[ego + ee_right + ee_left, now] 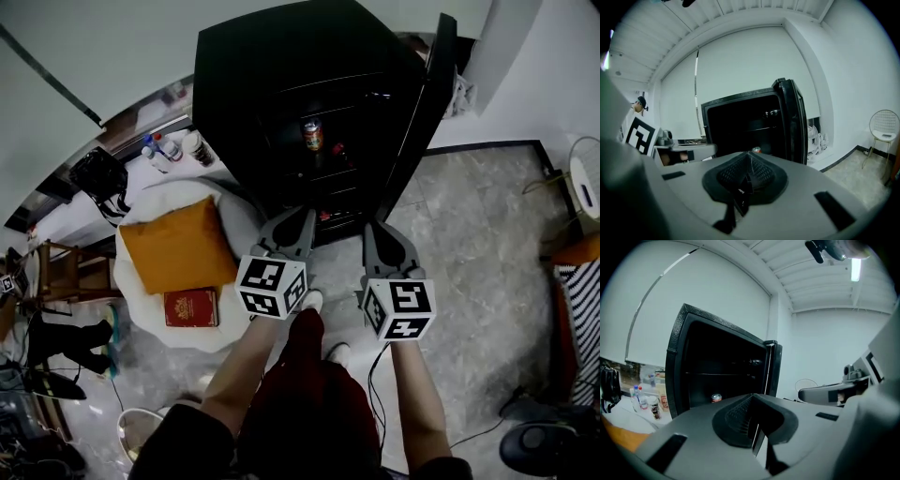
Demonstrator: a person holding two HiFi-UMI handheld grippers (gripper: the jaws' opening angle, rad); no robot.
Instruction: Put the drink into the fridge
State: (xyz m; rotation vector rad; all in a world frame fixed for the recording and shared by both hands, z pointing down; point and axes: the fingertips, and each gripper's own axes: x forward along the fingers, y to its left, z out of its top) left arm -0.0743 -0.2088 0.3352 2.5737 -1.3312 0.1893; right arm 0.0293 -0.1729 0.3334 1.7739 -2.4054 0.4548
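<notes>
Can's in, door wide open!
Red drink can (313, 135) stands mid-shelf in the boxy black fridge (253, 66) (label too small to read). Left gripper (305, 216) and right gripper (368, 225) are both clenched, empty, out front. An orange cushion (178, 246) tops the white pouf (142, 305), red book (191, 307) at its near edge.

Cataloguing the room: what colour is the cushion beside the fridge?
Orange; the cushion shows best in the head view.
</notes>
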